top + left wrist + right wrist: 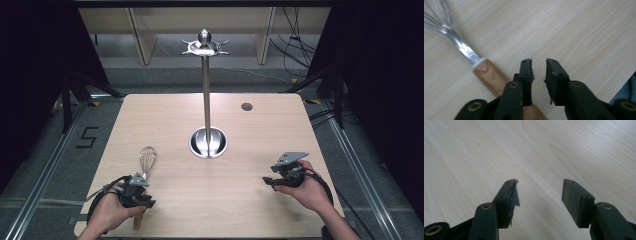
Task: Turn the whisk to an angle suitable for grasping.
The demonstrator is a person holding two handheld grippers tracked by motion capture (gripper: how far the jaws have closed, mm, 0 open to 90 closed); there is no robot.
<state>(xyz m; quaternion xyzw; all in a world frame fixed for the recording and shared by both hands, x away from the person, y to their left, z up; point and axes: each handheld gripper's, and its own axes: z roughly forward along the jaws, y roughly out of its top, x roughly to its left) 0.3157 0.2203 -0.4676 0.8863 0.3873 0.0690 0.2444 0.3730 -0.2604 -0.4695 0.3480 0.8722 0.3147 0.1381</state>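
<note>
The work surface is a light wood-grain table (165,115) on a grey floor, with dark curtains at both sides and a metal utensil stand (206,95) rising from a round base near the table's centre.

One whisk (145,172) lies flat on the table at the near left, wire head pointing away from the person and wooden handle (492,78) toward the near edge. The left gripper (539,63) hovers over that handle. Its jaws stand narrowly apart with nothing between them; the handle passes under and beside the left jaw in the left gripper view, not through the gap. The right gripper (540,182) is held low over bare table at the near right, jaws spread wide and empty.

The step in hand appears to be grasping the whisk:

1. Widen the left jaws (the present gap looks too narrow for the handle).
2. Shift the gripper sideways until the handle sits centred in the gap.
3. Lower, then close on the wood, below the white collar, to avoid the slippery wires.

Count: one whisk, one stand, two grippers.
</note>
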